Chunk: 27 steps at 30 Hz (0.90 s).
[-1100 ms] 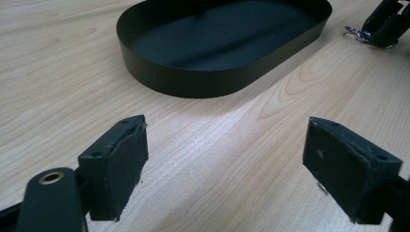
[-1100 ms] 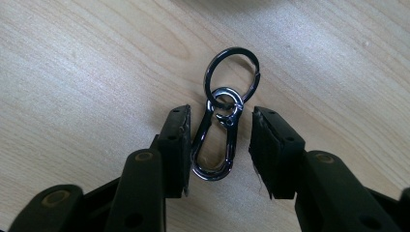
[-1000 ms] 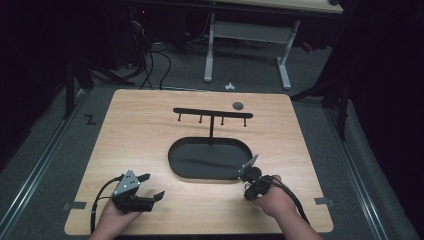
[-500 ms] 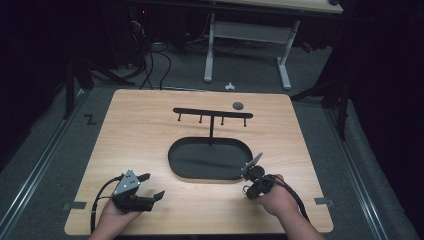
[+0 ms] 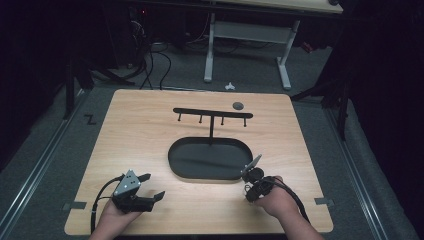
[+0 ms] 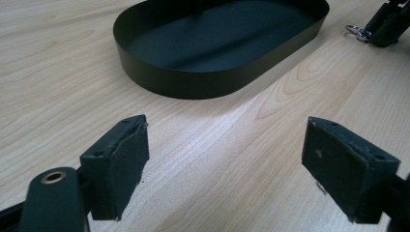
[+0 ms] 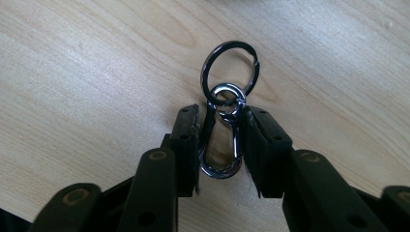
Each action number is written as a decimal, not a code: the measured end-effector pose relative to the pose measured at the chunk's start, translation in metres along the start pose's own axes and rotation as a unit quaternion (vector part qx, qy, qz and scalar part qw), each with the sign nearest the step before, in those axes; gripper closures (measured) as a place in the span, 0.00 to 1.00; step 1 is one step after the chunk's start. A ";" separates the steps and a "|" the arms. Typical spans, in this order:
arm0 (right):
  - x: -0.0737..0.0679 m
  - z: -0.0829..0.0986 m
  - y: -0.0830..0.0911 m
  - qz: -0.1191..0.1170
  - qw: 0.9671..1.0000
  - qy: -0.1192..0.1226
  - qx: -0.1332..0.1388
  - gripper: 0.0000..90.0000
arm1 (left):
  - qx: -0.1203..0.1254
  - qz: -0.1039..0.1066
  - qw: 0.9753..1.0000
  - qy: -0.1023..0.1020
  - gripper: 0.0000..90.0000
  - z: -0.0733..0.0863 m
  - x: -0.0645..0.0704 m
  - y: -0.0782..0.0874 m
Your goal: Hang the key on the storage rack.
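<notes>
A silver snap-hook clip (image 7: pixel 235 137) with a dark split ring (image 7: pixel 230 67) on its end lies on the wooden table. My right gripper (image 7: pixel 221 125) points down at it with both pads pressed on the clip's sides, the ring sticking out past the tips. From above, this gripper (image 5: pixel 248 192) sits just off the front right end of the black oval tray (image 5: pixel 172 155). My left gripper (image 5: pixel 152 186) rests at the front left, jaws wide open with bare wood between them (image 6: pixel 222 159). It looks toward the tray (image 6: pixel 193 82) and the right gripper (image 6: pixel 387 21).
A black T-shaped rack (image 5: pixel 212 114) with several hooks stands behind the tray. A small grey disc (image 5: pixel 238 105) lies near the table's far edge. Cables trail from both grippers toward the front edge. Dark floor and a desk frame lie beyond the table.
The right hand has shifted very slightly by the tray's front right end. The left gripper has not moved.
</notes>
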State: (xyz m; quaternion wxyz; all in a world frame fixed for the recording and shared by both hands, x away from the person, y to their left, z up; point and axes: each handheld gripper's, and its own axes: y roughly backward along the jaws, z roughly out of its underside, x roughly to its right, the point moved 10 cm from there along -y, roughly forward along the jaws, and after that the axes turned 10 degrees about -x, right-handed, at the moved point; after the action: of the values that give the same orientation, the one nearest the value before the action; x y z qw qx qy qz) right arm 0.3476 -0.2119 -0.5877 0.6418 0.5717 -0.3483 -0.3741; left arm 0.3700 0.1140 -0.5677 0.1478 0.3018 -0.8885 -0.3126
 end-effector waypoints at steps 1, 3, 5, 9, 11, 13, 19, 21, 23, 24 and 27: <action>0.000 0.000 0.000 0.000 1.000 0.001 -0.002 0.75 | 0.000 0.000 1.000 0.001 0.19 0.000 0.000 0.000; 0.000 0.000 0.000 -0.001 1.000 0.002 -0.004 0.76 | 0.001 0.001 1.000 0.000 0.19 0.000 0.000 0.000; 0.000 0.000 0.000 -0.001 1.000 0.004 -0.004 0.76 | 0.001 0.001 1.000 0.000 0.20 -0.001 0.000 0.000; 0.000 -0.001 0.000 -0.004 1.000 0.008 -0.004 0.75 | -0.003 0.001 1.000 -0.001 0.20 0.000 0.001 -0.001; -0.001 -0.001 0.000 -0.006 1.000 0.012 -0.007 0.69 | -0.002 0.000 1.000 -0.002 0.20 0.000 0.001 -0.001; -0.003 -0.001 -0.001 0.000 1.000 0.018 -0.010 0.67 | -0.002 0.000 1.000 -0.001 0.20 0.000 0.001 0.000; -0.003 -0.001 0.000 0.000 1.000 0.019 -0.013 0.76 | -0.003 0.000 1.000 0.000 0.20 0.001 0.001 -0.001; -0.003 -0.001 0.000 0.002 1.000 0.023 -0.013 0.77 | -0.004 0.001 1.000 -0.001 0.20 0.001 0.001 -0.001; -0.003 -0.001 0.000 0.003 1.000 0.025 -0.011 0.78 | -0.004 0.001 1.000 -0.002 0.20 0.001 0.001 -0.001; -0.003 -0.001 0.000 0.003 1.000 0.024 -0.009 0.78 | -0.003 0.001 1.000 -0.001 0.20 0.001 0.001 -0.001; -0.003 -0.001 0.000 -0.002 1.000 0.022 -0.002 0.78 | -0.006 0.001 1.000 0.000 0.20 0.002 0.000 0.000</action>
State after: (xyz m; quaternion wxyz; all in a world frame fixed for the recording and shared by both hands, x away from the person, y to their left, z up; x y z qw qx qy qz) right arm 0.3469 -0.2094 -0.5874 0.6497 0.5792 -0.3325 -0.3630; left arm 0.3693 0.1145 -0.5692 0.1501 0.2999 -0.8868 -0.3180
